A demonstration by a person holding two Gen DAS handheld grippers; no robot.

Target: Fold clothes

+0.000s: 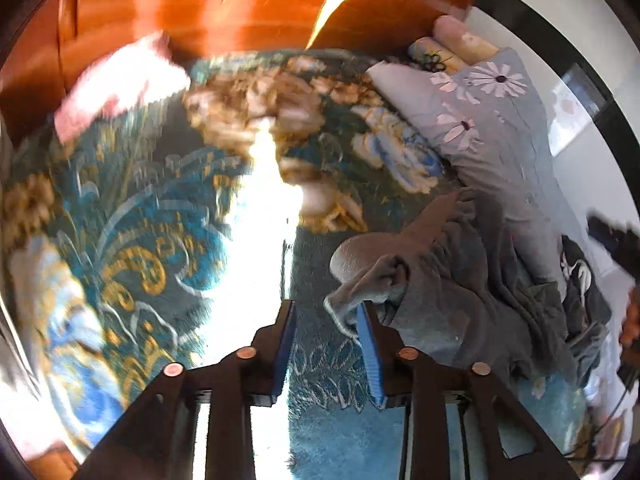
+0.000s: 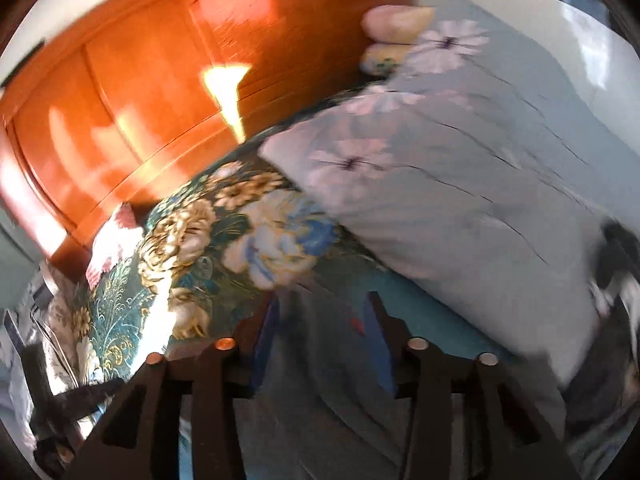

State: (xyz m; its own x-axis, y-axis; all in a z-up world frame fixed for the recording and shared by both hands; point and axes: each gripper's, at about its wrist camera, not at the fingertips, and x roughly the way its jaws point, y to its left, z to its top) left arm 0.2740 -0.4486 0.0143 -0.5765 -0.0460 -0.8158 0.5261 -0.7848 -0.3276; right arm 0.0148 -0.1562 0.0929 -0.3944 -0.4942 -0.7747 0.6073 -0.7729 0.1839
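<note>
The crumpled grey knit garment [image 1: 452, 300] lies heaped on the teal floral bed blanket [image 1: 160, 208], soft and limp; best pinched at its hem. Left tongs [image 1: 326, 356] gape beside it; right tongs [image 2: 320, 344] gape over grey cloth.

A floral teal bed [image 1: 160, 216] bears grey clothes [image 1: 460, 288] and a quilt [image 1: 492, 128].
</note>
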